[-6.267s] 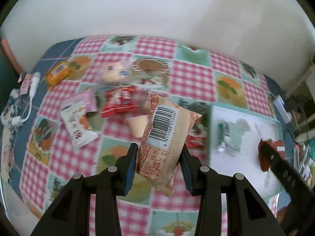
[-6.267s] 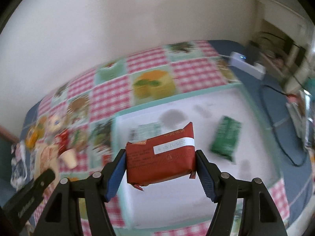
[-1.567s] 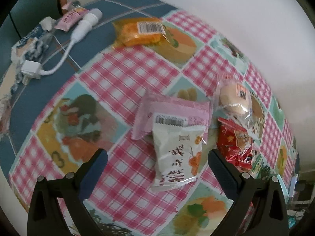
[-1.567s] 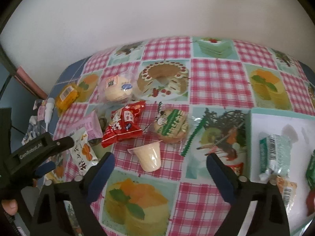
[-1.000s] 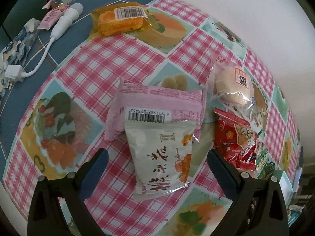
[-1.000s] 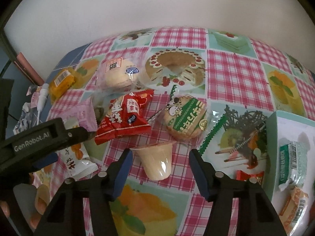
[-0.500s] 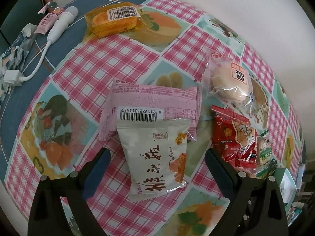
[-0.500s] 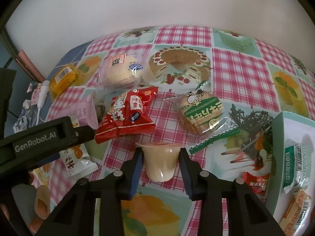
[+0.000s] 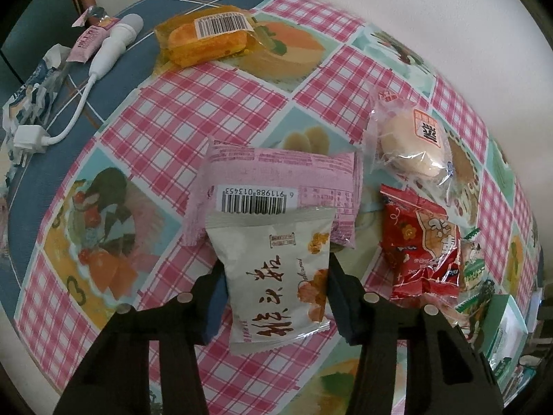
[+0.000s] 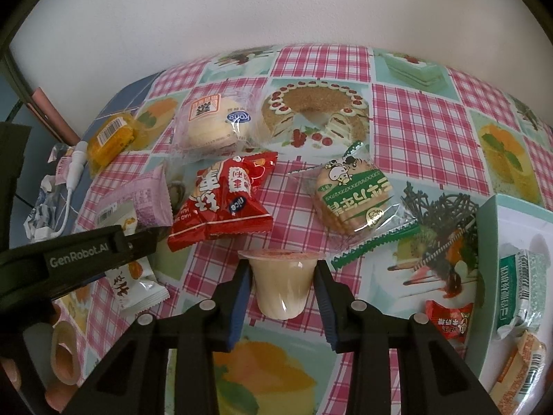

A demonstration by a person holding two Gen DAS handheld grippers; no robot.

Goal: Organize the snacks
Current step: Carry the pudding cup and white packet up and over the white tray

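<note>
Now the left claw (image 9: 274,282) is closing around the white packet (image 9: 276,278).

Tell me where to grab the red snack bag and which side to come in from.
Grip the red snack bag across its puffed middle, coming down from above. It lies flat on the tablecloth, and its sealed ends are thin; the middle probably gives most to hold.

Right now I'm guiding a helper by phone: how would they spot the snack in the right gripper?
Start at the pink checked tablecloth and find the red packet near its middle. Just below it, on its side between the blue pads of the right gripper, is a jelly cup: the only rigid, cream tub among flat wrappers.
</note>
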